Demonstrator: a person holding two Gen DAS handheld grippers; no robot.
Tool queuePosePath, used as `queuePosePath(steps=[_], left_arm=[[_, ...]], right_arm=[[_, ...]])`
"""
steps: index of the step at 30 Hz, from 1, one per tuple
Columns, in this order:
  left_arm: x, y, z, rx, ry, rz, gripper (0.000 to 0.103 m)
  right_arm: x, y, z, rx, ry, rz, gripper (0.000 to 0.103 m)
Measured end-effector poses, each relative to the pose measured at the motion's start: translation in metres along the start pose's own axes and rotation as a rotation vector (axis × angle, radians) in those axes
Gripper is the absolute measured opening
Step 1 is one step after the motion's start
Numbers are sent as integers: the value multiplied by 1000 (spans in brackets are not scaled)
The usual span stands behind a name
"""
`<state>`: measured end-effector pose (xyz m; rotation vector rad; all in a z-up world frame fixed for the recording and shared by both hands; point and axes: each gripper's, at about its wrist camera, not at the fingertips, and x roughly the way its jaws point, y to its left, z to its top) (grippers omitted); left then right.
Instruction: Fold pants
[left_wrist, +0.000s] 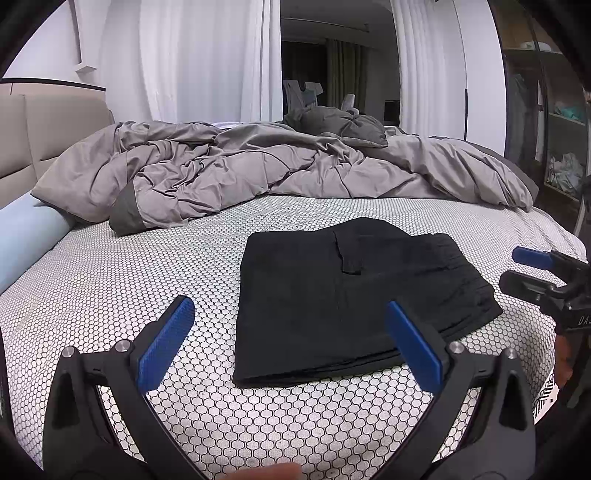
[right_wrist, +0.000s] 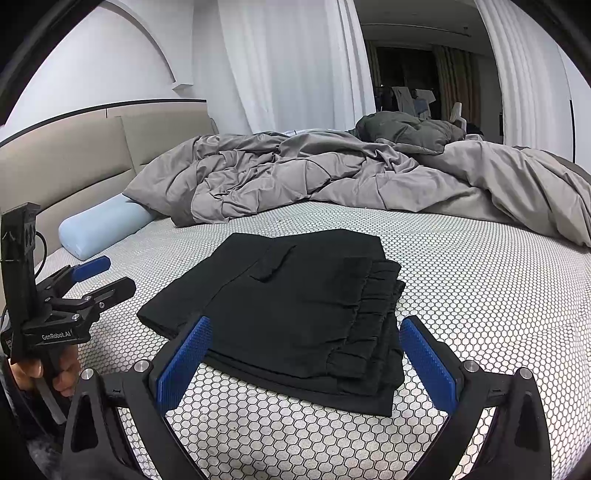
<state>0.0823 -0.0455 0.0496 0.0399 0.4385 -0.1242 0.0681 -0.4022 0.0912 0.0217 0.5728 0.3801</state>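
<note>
Left gripper (left_wrist: 290, 347) fingers spread wide, nothing held, hovering just short of the near edge of the pants (left_wrist: 347, 302). Right gripper (right_wrist: 306, 360) same: wide open, empty, near the elastic waistband end. Black pants lie flat on the honeycomb-print bed (left_wrist: 110, 280), already folded into a compact stack of layers (looks near done). Judged soft, light, limp; layers will slide apart if only the top one is pinched, so take the whole thickness at a folded edge or corner, both sides together. Beyond: crumpled grey duvet (left_wrist: 258, 166), pale blue bolster (right_wrist: 103, 225), headboard, white curtains.
</note>
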Motion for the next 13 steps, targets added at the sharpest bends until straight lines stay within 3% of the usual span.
queuePosePath(steps=[13], left_arm=[[-1,-4,2,-9,-1,11,103]], right_arm=[[1,-2,-1,-13,6,2,103]])
